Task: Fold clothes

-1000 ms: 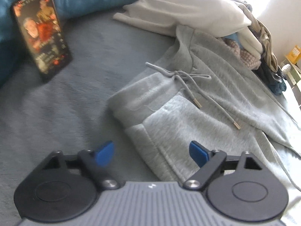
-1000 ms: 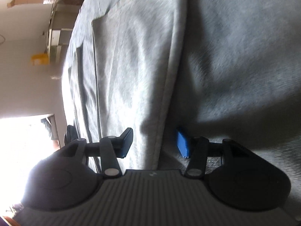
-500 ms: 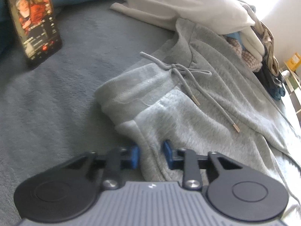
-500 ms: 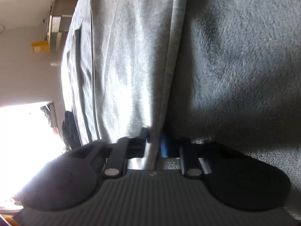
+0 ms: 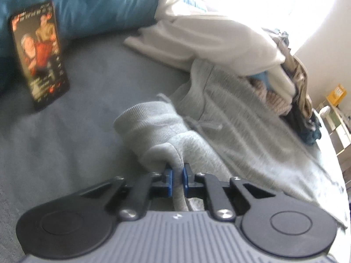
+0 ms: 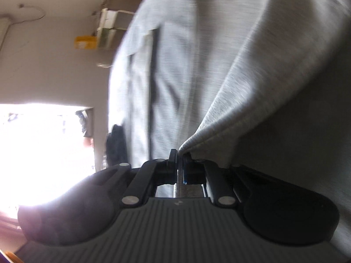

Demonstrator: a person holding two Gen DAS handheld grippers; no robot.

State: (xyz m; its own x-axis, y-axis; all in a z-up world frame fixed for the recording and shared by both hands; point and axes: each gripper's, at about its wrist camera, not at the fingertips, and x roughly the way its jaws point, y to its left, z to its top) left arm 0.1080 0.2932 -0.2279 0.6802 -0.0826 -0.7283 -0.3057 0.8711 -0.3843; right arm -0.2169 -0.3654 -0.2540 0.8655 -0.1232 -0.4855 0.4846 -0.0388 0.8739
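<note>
In the left wrist view, the left tongs are closed tightly on a bunched fold at the waistband of the grey sweatpants, which are spread over the grey bed. A phone is propped against a blue pillow.

In the right wrist view, the right tongs are clamped on the sweatpants' edge, which is lifted taut.

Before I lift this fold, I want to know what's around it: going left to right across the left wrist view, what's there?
Phone → left gripper pinching the grey sweatpants → pile of clothes → yellow box.
</note>
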